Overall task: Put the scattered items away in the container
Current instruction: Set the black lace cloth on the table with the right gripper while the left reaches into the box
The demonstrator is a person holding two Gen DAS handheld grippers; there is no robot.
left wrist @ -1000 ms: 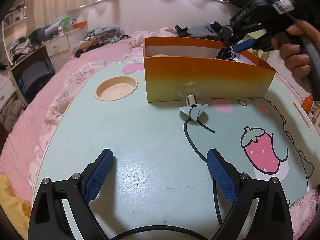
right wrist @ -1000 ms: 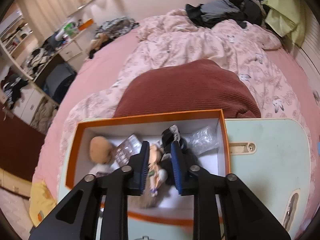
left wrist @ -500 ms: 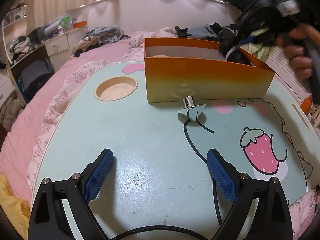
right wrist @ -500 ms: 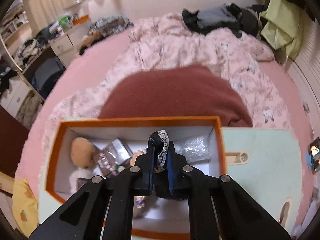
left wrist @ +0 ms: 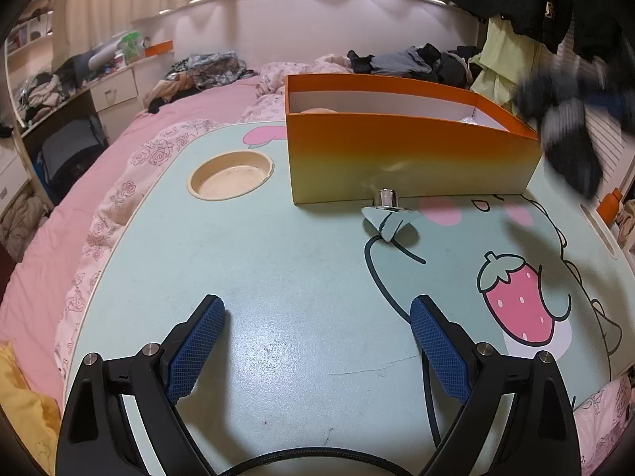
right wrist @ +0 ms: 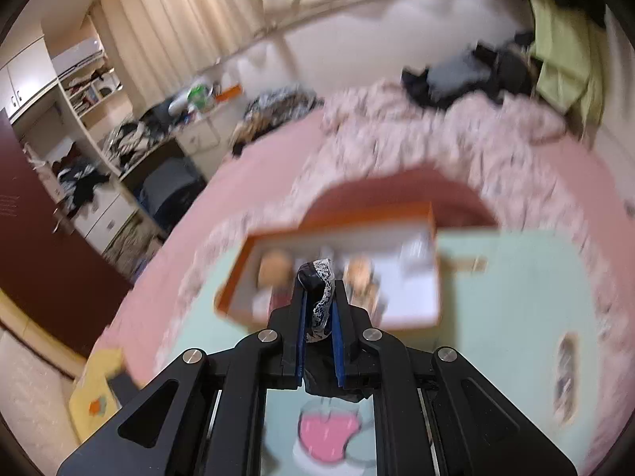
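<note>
The orange box [left wrist: 397, 158] stands on the mint-green lap table [left wrist: 278, 277]; in the right wrist view the box [right wrist: 412, 317] is blurred, with a tan plush ball [right wrist: 274, 269] and a small doll [right wrist: 359, 273] inside. My right gripper [right wrist: 317, 289] is shut on a black cloth with white lace trim [right wrist: 323, 301], held above the table in front of the box. In the left wrist view that cloth [left wrist: 571, 150] hangs blurred beside the box's right end. My left gripper [left wrist: 317, 341] stands open over bare table. A pale blue folded piece with a metal cap [left wrist: 391, 216] lies by the box's front.
A round cup recess [left wrist: 230, 178] sits in the table left of the box. The table rests on a pink bed [left wrist: 59, 218] with a rumpled quilt and clothes behind. A slot handle [left wrist: 595, 230] marks the table's right edge.
The right gripper shut on the black lace-trimmed cloth inside the box, then lifted it out and drew back over the table. The left gripper stayed put.
</note>
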